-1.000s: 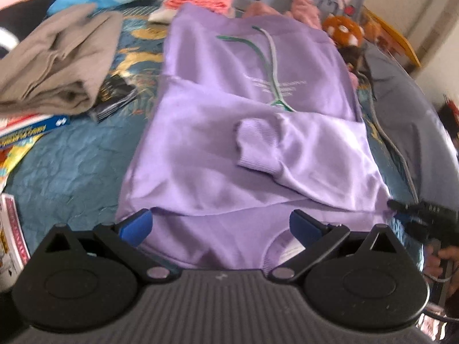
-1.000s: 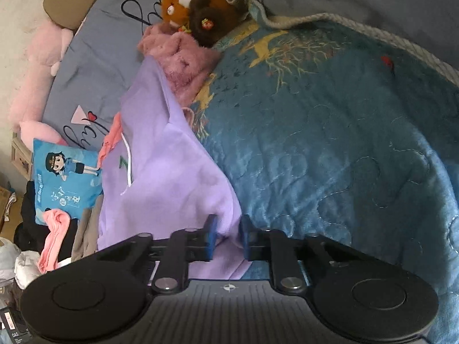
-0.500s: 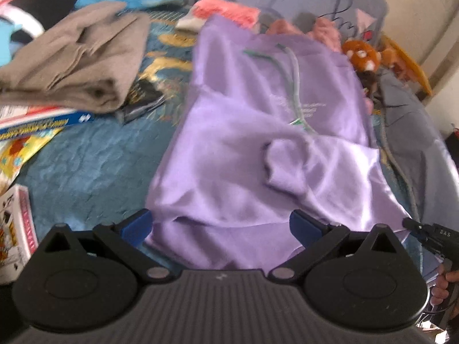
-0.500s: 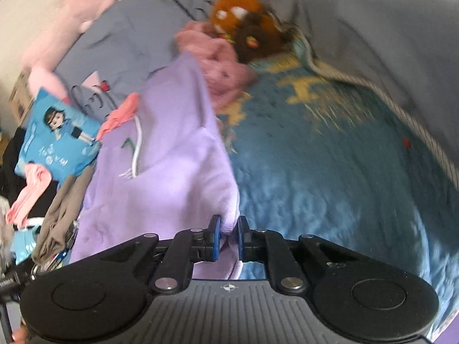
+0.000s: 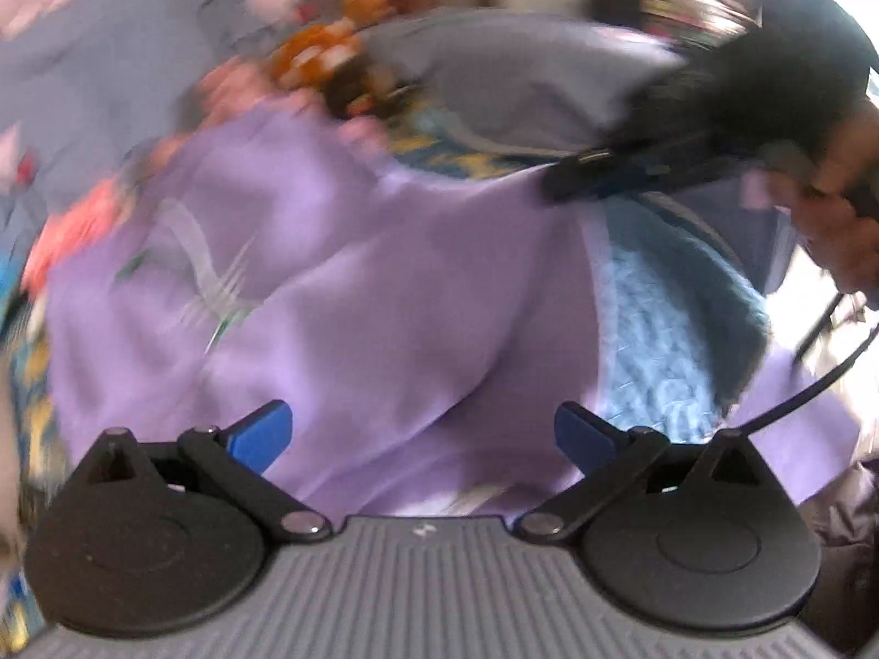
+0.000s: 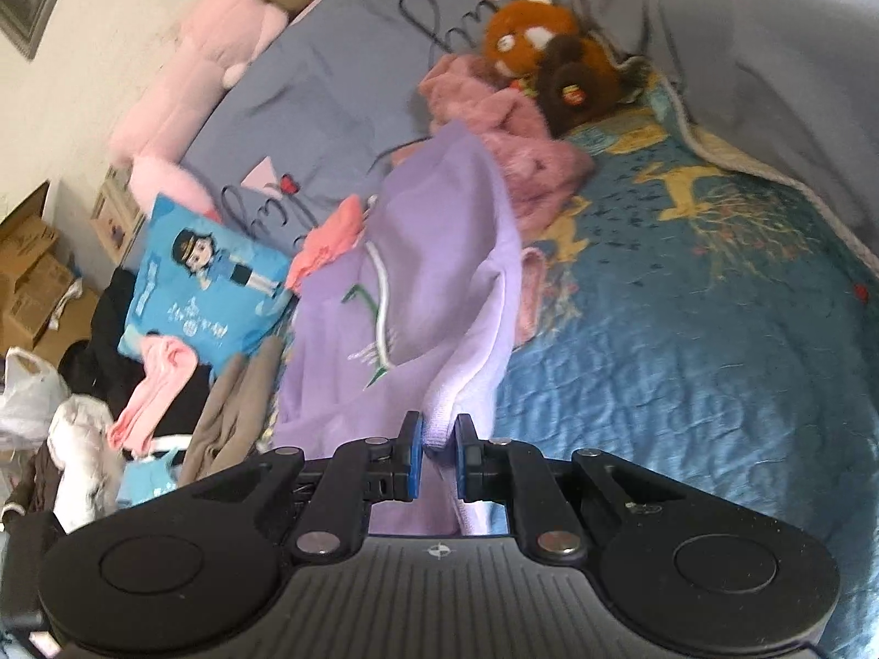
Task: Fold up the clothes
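Raised since a second ago, right claw pinches purple sweatshirt hem; garment drapes ahead onto bed. Left claw wide, empty, sweatshirt beneath. Risk: thin pinch slips, fold collapses.

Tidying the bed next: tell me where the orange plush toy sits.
In the right wrist view, the orange plush toy lies upper right of centre, beside a brown plush, just beyond the pink fuzzy garment.

Orange plush toy, blue cartoon pillow, teal quilt.
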Demonstrator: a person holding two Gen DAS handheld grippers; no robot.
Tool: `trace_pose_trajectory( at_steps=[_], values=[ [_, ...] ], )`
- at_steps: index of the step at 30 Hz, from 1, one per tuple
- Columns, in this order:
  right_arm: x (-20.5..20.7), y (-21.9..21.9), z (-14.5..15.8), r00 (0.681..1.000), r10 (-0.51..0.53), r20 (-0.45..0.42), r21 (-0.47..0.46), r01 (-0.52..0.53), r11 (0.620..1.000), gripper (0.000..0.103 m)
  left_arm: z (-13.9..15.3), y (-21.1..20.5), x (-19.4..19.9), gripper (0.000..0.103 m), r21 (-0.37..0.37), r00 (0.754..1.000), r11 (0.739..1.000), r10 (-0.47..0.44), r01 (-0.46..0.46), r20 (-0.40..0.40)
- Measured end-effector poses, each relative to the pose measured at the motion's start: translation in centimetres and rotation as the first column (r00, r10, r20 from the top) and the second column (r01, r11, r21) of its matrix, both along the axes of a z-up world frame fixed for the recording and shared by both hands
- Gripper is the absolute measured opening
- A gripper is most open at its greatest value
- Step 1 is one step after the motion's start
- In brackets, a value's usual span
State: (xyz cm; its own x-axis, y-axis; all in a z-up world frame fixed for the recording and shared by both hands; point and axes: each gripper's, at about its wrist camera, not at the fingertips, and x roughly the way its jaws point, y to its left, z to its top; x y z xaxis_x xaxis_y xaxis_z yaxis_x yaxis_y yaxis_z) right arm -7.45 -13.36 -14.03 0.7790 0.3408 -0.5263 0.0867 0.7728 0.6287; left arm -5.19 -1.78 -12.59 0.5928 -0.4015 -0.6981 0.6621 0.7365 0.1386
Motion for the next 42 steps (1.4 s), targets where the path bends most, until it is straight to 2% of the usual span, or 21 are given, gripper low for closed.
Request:
trace_pose_trajectory(
  at_steps=[3,7,10,13,15,17,18,22,24,26,30,32,34,35,38,42],
  values=[
    [0.3,0.9,0.8,0.999,0.037,0.003,0.0,-0.037,0.999,0.012,1.0,-2.4,-0.6,0.103,-0.02,0.996,0.998,-0.065,0.066,0.055],
    [0.9,1.4,1.3,0.999,0.053,-0.006,0.03,-0.053,0.998,0.012,1.4,-4.7,-0.5,0.102,-0.022,0.991,0.995,-0.092,0.095,0.099],
    [1.2,1.6,1.6,0.998,0.063,-0.008,0.058,-0.062,0.996,0.012,1.1,-6.6,-0.5,0.09,0.011,0.987,0.996,-0.087,0.086,0.137],
    [1.2,1.8,2.0,0.997,0.077,-0.001,0.056,-0.077,0.995,0.012,0.6,-8.1,0.0,0.08,0.023,0.991,0.998,-0.064,0.062,0.12],
    [1.2,1.9,2.1,0.997,0.079,-0.001,0.052,-0.079,0.996,0.012,0.1,-8.5,0.4,0.059,0.019,0.993,0.999,-0.045,0.043,0.105],
    [1.1,1.9,1.9,0.997,0.081,-0.004,0.055,-0.08,0.995,0.012,0.0,-8.7,0.5,0.046,0.016,0.994,1.0,-0.016,0.015,0.106],
    [1.1,2.0,1.9,0.997,0.083,-0.005,0.059,-0.083,0.995,0.012,0.0,-8.8,0.7,0.041,0.015,0.994,1.0,-0.002,0.001,0.11],
    [1.1,2.1,1.7,0.996,0.089,-0.005,0.072,-0.088,0.994,0.012,0.2,-9.2,1.1,0.033,0.029,0.99,0.998,0.056,-0.061,0.132],
    [1.0,2.0,1.7,0.996,0.089,-0.006,0.077,-0.088,0.993,0.012,0.5,-9.2,1.2,0.016,0.019,0.988,0.996,0.08,-0.084,0.134],
    [1.0,1.9,1.7,0.996,0.091,-0.006,0.08,-0.09,0.993,0.012,0.8,-9.0,1.5,0.007,-0.001,0.986,0.995,0.102,-0.103,0.132],
    [1.2,1.2,1.7,0.993,0.119,-0.015,0.093,-0.117,0.989,0.014,1.1,-7.4,2.6,0.006,-0.119,0.987,0.984,0.144,-0.135,0.071],
    [1.4,0.4,1.7,0.99,0.138,-0.01,0.11,-0.136,0.985,0.019,1.2,-6.9,2.8,0.005,-0.138,0.984,0.979,0.159,-0.148,0.074],
    [1.9,-0.9,2.1,0.993,0.119,0.0,0.122,-0.118,0.985,0.034,1.5,-6.4,2.9,0.005,-0.159,0.982,0.975,0.168,-0.154,0.083],
    [2.2,-1.7,2.4,0.996,0.094,0.007,0.122,-0.095,0.988,0.036,1.7,-6.1,3.0,0.005,-0.173,0.981,0.972,0.174,-0.159,0.08],
    [4.6,-3.7,3.3,0.999,0.029,0.024,0.067,-0.031,0.997,0.043,2.1,-5.0,3.2,0.005,-0.213,0.979,0.962,0.193,-0.174,0.07],
    [10.9,-5.4,3.8,1.0,-0.02,-0.007,-0.07,0.019,0.997,0.051,2.5,-3.5,3.0,0.005,-0.26,0.976,0.947,0.209,-0.189,0.052]
  ],
)
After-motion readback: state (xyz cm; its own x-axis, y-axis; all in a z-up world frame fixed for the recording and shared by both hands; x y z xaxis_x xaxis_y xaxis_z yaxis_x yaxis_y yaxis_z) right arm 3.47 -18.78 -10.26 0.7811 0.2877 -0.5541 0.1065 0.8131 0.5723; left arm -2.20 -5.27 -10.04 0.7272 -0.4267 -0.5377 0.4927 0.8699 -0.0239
